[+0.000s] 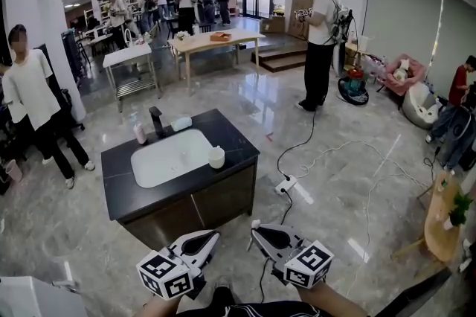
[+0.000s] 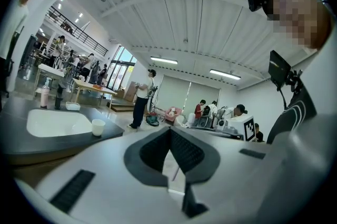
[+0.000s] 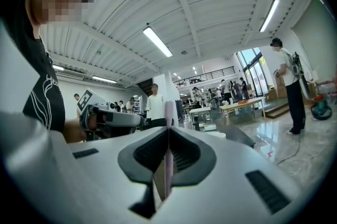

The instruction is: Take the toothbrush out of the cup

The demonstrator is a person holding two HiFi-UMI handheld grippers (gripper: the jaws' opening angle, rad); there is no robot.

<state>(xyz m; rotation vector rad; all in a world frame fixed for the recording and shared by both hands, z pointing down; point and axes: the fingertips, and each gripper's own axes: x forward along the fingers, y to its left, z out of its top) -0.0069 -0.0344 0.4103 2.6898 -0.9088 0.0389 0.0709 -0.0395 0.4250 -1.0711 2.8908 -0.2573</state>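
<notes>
A white cup [image 1: 216, 157] stands on the black counter [image 1: 239, 146], at the right rim of the white sink [image 1: 169, 159]; it also shows in the left gripper view as the cup [image 2: 98, 127]. No toothbrush is visible in it. My right gripper [image 1: 256, 228] hangs in front of the counter, shut on a thin pink toothbrush [image 3: 169, 112] that sticks up past the jaws of the right gripper [image 3: 168, 131]. Beside it, my left gripper [image 1: 214, 235] is shut with nothing between its jaws, as the left gripper [image 2: 169, 129] shows in its own view.
A black faucet [image 1: 156, 122], a pink bottle [image 1: 140, 133] and a small white dish [image 1: 181, 123] stand behind the sink. A power strip [image 1: 285, 185] with cables lies on the floor to the right. Several people stand around the hall.
</notes>
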